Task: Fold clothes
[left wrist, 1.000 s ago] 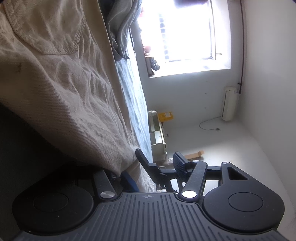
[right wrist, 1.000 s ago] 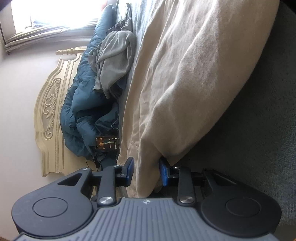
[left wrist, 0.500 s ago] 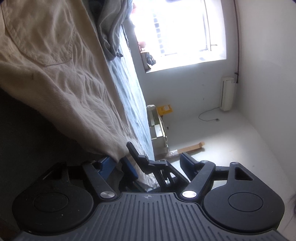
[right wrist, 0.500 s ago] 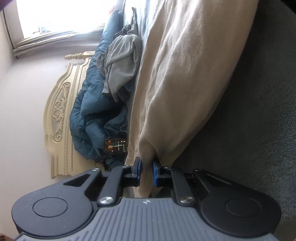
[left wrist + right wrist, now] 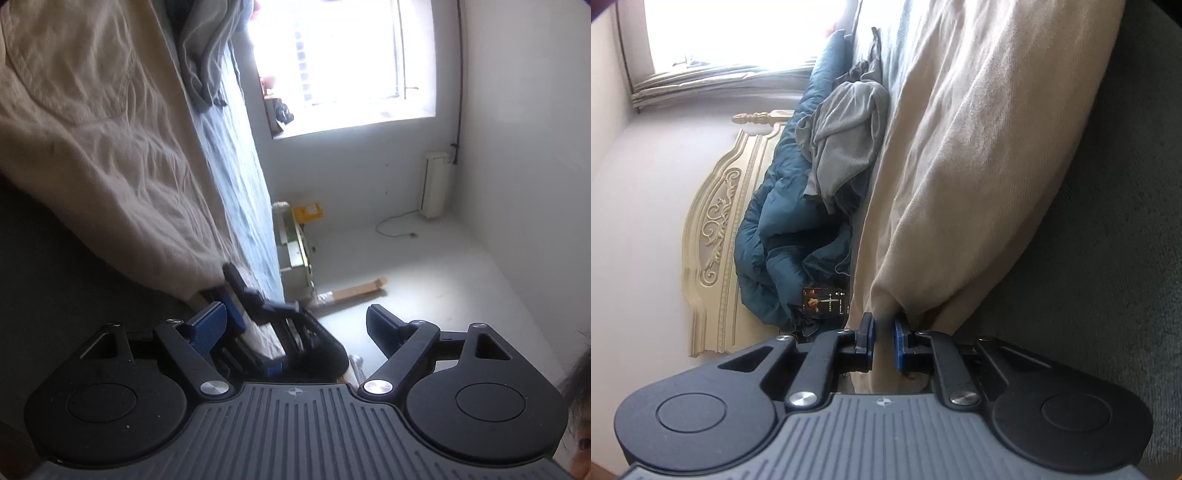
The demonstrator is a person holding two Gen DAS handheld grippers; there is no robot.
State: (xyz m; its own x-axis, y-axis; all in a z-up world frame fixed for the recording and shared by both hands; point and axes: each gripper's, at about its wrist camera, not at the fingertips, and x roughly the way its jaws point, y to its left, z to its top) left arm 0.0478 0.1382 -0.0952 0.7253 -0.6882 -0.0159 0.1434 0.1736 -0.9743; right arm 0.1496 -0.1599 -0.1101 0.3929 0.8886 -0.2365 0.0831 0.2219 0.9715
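Observation:
Beige trousers (image 5: 92,147) lie spread over the bed, a back pocket showing at the upper left of the left wrist view. My left gripper (image 5: 290,312) sits by their corner with its jaws opening wide; its pads (image 5: 207,325) press on no cloth. Between them shows my right gripper (image 5: 232,291), pinching the trouser edge. In the right wrist view my right gripper (image 5: 882,321) is shut on a fold of the beige trousers (image 5: 979,147), the cloth bunched between its blue pads.
A grey garment (image 5: 846,144) lies crumpled on a teal duvet (image 5: 775,240) by the carved headboard (image 5: 713,229), with a lit phone (image 5: 825,301) beside it. A dark blanket (image 5: 1108,277) lies under the trousers. Beyond the bed are floor, a yellow box (image 5: 308,213) and a wall heater (image 5: 436,182).
My left gripper has let go of the trouser corner and opened wide. My right gripper has shut on the trouser edge.

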